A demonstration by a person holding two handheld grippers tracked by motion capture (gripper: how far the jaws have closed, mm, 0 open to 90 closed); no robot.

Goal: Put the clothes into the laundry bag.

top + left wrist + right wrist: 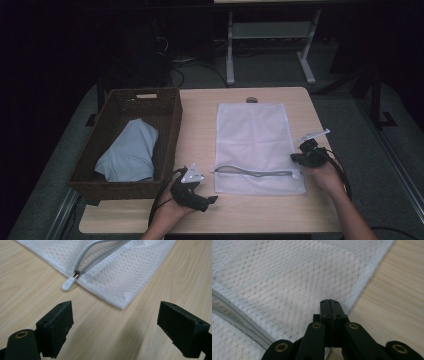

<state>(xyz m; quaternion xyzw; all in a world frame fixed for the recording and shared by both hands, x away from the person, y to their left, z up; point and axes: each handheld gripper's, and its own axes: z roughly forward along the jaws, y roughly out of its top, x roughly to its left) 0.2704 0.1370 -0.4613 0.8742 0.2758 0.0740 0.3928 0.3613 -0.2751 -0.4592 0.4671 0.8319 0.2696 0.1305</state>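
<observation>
No readable text, labels, brands or numbers anywhere. Mesh laundry bag (pixel 259 145), wicker basket (pixel 112 172) and table (pixel 200 115) all carry no legible markings

The white mesh laundry bag (pixel 259 145) looks perforated and soft; the pale wooden table (pixel 200 115) is smooth and matt; the brown basket (pixel 167 125) is roughly woven wicker.

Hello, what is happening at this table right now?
A person works with a gripper in each hand on a white mesh laundry bag lying flat on the wooden table. The right gripper is shut at the bag's edge, seemingly pinching the mesh. The left gripper is open, just short of the zipper pull; the zipper is partly open. A light blue cloth lies in the wicker basket beside the bag.
</observation>
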